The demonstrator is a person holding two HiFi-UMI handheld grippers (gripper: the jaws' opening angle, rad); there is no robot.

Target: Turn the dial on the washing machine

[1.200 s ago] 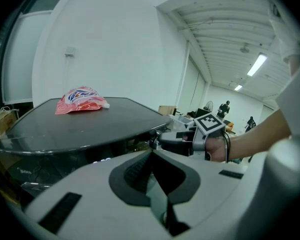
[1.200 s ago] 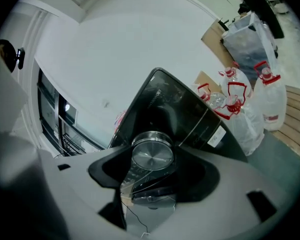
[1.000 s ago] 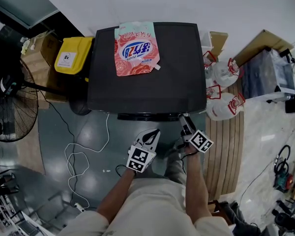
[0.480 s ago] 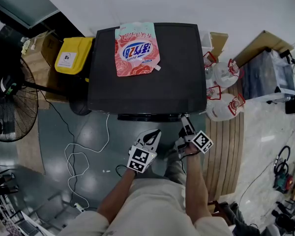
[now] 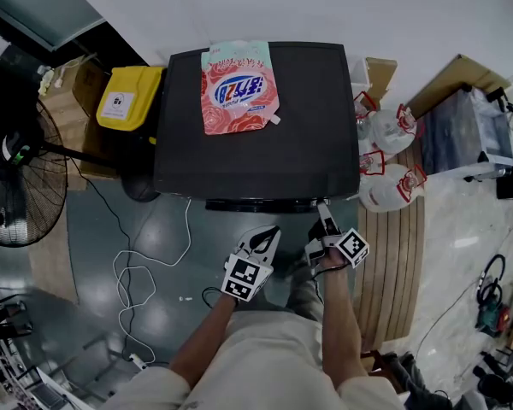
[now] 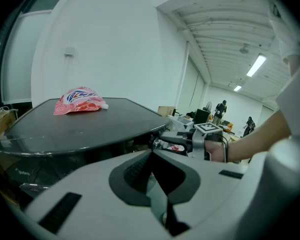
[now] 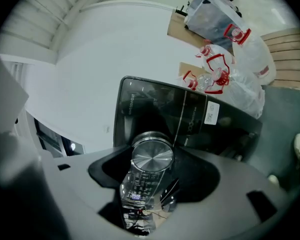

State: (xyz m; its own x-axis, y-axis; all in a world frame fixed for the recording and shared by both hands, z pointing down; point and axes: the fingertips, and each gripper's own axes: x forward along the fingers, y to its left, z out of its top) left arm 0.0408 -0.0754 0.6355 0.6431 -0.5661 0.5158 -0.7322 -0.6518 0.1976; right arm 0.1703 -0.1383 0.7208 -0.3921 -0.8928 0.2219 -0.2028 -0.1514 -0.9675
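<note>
Beneath the head camera, the washing machine (image 5: 312, 143) is carrying a pink detergent pouch (image 5: 238, 85) on its black lid; clear red-handled bags (image 5: 392, 156) are slumping at its right, their contents unclear. Along the left gripper (image 6: 152, 156), the jaws are pressing together on nothing. Along the right gripper (image 5: 323, 218), the jaws are clamping the chrome dial (image 7: 151, 156) — on the machine's front panel.

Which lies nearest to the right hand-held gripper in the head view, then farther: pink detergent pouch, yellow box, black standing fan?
1. Pink detergent pouch, on the black washing machine.
2. Yellow box, left of the machine.
3. Black standing fan, far left.
</note>
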